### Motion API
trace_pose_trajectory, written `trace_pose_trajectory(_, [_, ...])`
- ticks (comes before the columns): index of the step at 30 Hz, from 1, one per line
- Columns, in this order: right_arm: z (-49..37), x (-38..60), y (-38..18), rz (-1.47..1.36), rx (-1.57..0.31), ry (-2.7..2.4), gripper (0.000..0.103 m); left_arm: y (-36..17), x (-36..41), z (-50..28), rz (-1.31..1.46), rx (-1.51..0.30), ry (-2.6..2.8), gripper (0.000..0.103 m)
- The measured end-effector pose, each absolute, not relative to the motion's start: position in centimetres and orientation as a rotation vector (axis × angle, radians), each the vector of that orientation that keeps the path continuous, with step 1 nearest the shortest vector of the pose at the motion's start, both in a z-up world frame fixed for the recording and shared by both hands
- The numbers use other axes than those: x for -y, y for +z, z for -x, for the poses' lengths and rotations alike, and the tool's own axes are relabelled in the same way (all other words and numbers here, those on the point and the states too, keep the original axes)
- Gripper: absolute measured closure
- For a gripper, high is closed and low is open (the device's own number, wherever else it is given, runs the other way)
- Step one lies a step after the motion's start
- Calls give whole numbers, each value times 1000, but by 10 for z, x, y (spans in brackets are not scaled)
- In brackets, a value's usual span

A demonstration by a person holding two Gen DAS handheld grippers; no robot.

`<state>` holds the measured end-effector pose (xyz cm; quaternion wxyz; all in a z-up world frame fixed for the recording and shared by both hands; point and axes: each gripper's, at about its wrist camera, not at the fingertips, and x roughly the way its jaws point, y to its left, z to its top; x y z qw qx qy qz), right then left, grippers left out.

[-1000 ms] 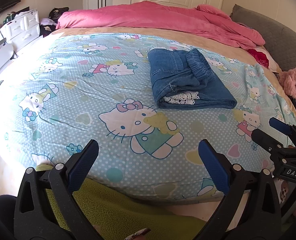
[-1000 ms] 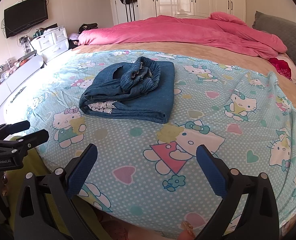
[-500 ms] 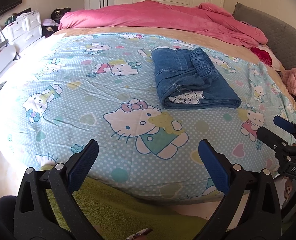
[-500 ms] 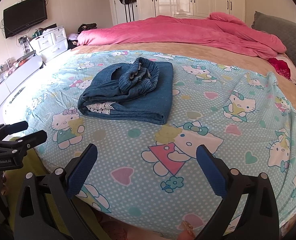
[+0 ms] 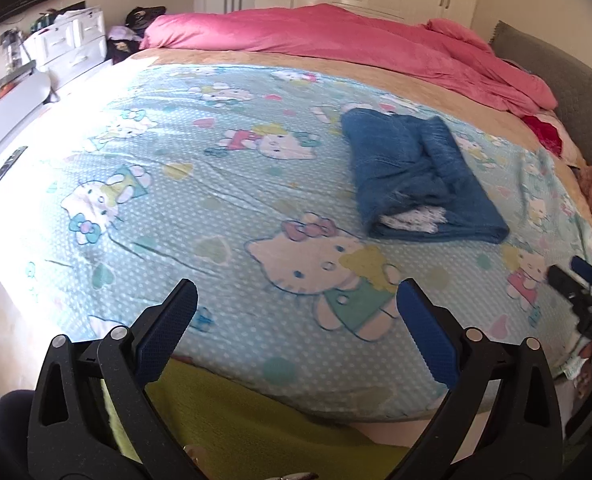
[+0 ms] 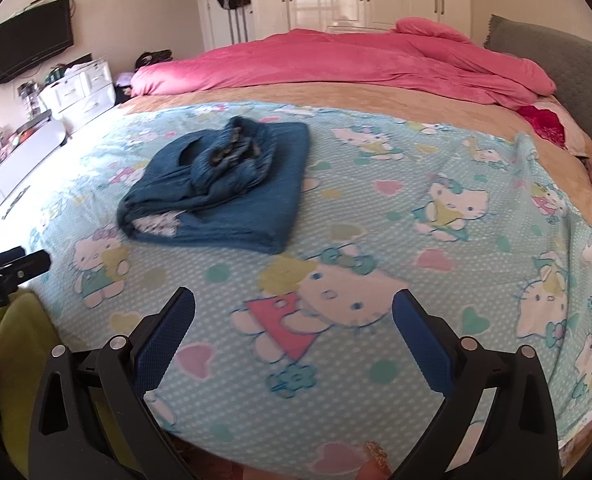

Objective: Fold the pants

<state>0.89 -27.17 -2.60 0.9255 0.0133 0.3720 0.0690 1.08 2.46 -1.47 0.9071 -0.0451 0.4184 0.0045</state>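
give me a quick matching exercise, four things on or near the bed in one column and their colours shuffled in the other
Things:
1. folded pants
2. duvet heaped at the far side of the bed
3. cartoon-cat sheet
4. headboard

Colours:
A. grey
B. pale blue with dots
C. denim blue
D. pink

Pairs: 1-C, 2-D, 3-B, 4-A

Both the left claw and the right claw hang open at the near edge, holding nothing.
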Motion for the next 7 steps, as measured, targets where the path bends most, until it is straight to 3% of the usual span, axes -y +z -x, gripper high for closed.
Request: trace_pose_trajectory(7, [-67, 380, -22, -107, -778, -106, 4, -21, -102, -65, 206, -944, 139, 9])
